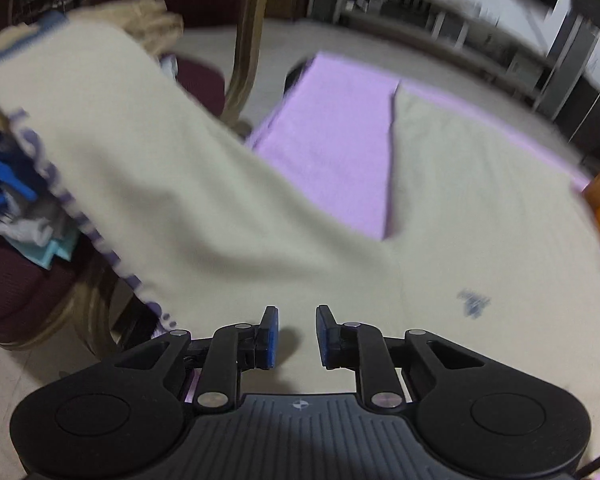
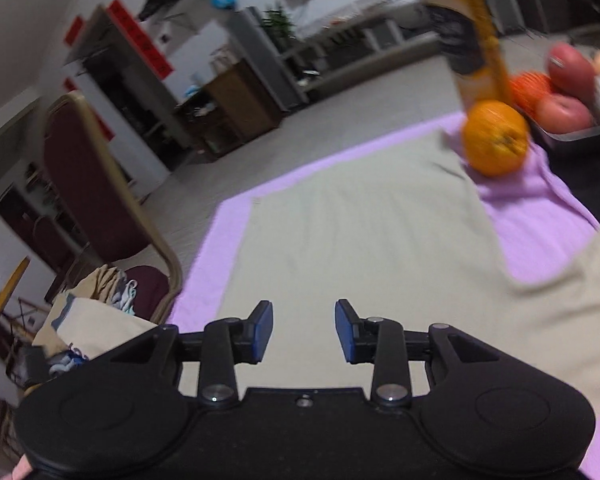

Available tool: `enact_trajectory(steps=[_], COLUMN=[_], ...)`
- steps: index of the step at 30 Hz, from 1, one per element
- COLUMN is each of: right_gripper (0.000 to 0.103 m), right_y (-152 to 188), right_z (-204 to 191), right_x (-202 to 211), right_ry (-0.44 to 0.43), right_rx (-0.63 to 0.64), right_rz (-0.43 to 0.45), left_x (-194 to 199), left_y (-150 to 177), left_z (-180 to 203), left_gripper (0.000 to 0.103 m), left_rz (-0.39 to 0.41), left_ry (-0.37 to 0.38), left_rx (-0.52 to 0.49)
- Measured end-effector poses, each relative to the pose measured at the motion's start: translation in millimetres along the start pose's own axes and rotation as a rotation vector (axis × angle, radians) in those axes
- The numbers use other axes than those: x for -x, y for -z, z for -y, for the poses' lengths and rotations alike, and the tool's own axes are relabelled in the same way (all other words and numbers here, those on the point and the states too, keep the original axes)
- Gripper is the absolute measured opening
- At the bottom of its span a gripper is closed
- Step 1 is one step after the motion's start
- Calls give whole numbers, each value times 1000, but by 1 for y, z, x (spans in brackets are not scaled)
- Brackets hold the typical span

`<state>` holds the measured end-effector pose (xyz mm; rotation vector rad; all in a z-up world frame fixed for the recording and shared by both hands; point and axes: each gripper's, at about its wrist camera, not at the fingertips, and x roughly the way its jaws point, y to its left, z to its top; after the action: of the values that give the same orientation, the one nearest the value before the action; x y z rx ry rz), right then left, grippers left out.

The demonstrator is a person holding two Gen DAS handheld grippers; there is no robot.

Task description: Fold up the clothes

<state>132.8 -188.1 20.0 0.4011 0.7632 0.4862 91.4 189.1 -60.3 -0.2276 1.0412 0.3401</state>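
- left tool (image 1: 296, 334): pads apart, nothing held; over cream garment (image 1: 480, 216)
- right tool (image 2: 304, 330): wide, empty
- garment flat on purple-covered bench (image 2: 540, 216); orange (image 2: 495, 140) beside far corner

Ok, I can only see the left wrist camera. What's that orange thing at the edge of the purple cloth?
Observer: It's an orange, a round fruit sitting on the purple cloth near the far corner of the beige garment.
Operator: Is there more fruit?
Observer: Yes, red apples lie in a dark tray just past the orange.
Operator: Is the other gripper holding anything?
Observer: No, the right gripper is open and empty, over the beige garment.
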Motion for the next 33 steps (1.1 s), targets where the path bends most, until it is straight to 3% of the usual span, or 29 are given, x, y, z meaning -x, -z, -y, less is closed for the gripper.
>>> enact_trajectory(steps=[2, 5, 8, 11, 15, 21, 28, 33], right_gripper=[40, 40, 41, 62, 65, 65, 64, 64], right_y=[5, 15, 17, 10, 1, -3, 3, 10], right_z=[-1, 4, 11, 11, 1, -55, -100, -112], right_x=[-8, -14, -5, 15, 19, -15, -43, -48], right_ry=[-18, -62, -145, -294, -409, -459, -434, -417], right_rx=[37, 48, -35, -162, -364, -318, -247, -250], right_rz=[4, 18, 52, 155, 202, 105, 29, 15], left_x=[-2, 14, 64, 115, 145, 139, 99, 90], left_y=[2, -1, -10, -25, -54, -73, -87, -91], left_z=[8, 1, -29, -76, -136, -208, -221, -231], left_gripper=[25, 25, 26, 30, 29, 29, 31, 33], left_rz=[22, 47, 190, 361, 472, 476, 390, 426], left_ry=[-47, -24, 14, 33, -30, 27, 41, 63], left_rx=[-52, -17, 104, 225, 344, 542, 547, 583])
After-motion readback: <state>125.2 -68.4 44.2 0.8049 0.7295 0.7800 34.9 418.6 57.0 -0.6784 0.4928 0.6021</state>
